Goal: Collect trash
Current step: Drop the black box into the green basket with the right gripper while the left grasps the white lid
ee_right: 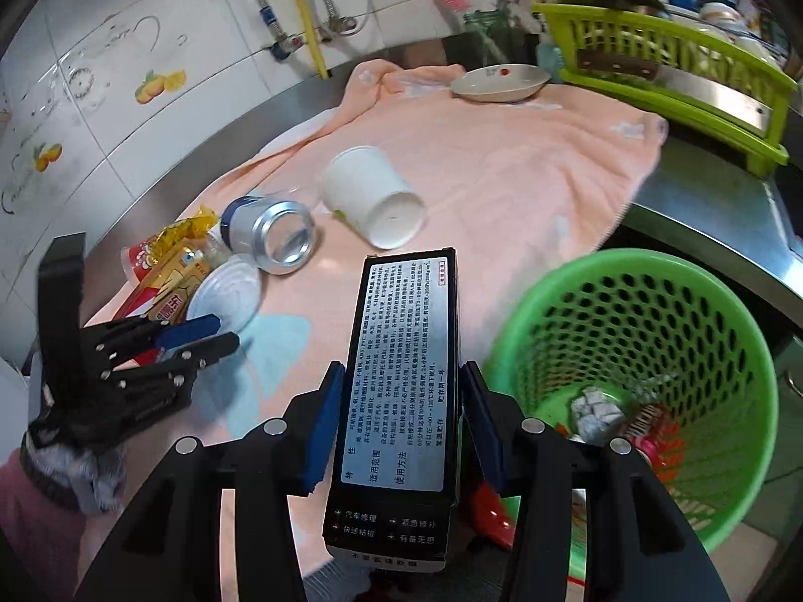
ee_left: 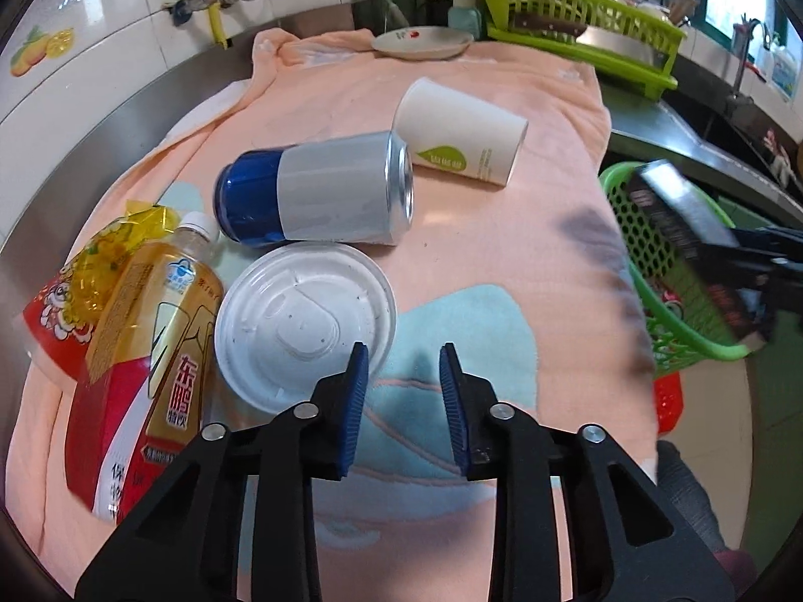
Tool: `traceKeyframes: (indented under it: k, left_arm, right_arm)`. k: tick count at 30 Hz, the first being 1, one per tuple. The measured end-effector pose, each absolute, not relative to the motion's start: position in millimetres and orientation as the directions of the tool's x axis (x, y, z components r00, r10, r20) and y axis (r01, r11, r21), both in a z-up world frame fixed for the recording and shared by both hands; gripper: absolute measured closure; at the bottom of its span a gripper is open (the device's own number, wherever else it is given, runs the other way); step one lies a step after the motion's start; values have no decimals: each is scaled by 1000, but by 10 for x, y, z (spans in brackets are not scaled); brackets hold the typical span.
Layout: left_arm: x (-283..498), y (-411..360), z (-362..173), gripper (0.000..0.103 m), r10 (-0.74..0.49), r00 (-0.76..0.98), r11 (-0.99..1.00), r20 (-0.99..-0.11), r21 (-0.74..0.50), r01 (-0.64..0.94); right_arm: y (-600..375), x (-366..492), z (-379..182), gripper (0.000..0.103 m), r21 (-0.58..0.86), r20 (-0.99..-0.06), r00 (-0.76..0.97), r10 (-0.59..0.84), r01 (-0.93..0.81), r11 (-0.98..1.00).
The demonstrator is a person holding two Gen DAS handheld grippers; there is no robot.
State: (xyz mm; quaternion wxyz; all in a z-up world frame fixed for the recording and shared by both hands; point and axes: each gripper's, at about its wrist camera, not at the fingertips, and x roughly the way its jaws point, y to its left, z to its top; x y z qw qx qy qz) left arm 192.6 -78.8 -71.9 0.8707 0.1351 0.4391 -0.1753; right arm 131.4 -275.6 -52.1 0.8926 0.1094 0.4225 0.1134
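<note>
Trash lies on a peach towel (ee_left: 502, 231): a blue and silver can (ee_left: 321, 190) on its side, a tipped white paper cup (ee_left: 461, 133), a white plastic lid (ee_left: 306, 321), a yellow drink bottle (ee_left: 165, 311) and a red and yellow snack wrapper (ee_left: 75, 296). My left gripper (ee_left: 404, 351) hovers open just right of the lid, with nothing between its blue pads. My right gripper (ee_right: 401, 371) is shut on a long black box (ee_right: 401, 351) with a printed label, held just left of the green mesh basket (ee_right: 642, 376). The basket holds some crumpled scraps.
A small plate (ee_left: 421, 42) sits at the towel's far edge. A lime dish rack (ee_left: 582, 25) with a cleaver stands at the back right on the steel counter (ee_left: 125, 115). Taps and a tiled wall run behind. A sleeved, gloved hand (ee_right: 65, 456) holds the left gripper.
</note>
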Motion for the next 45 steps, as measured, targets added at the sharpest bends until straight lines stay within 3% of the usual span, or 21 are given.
traceKeyframes:
  k: [10, 24, 32, 34, 45]
  left_arm:
    - [2042, -737, -816, 86, -172, 541, 897, -823, 96, 431]
    - [1979, -799, -832, 89, -119, 567, 873, -815, 186, 450]
    - [1803, -747, -703, 93, -228, 535, 888, -814, 51, 457]
    - [1735, -754, -667, 98, -258, 527, 885, -810, 20, 465]
    - [1459, -815, -466, 99, -418, 470, 852, -778, -156, 500]
  right_arm:
    - [-3143, 1158, -594, 57, 290, -738, 629, 245, -32, 956]
    - [-3540, 1063, -774, 57, 284, -769, 611, 188, 65, 957]
    - [-3822, 1103, -951, 57, 270, -808, 569, 150, 132, 954]
    - [-3856, 1149, -989, 57, 263, -816, 559, 144, 138, 955]
    - [-3947, 1595, -1324, 56, 258, -850, 508, 138, 173, 951]
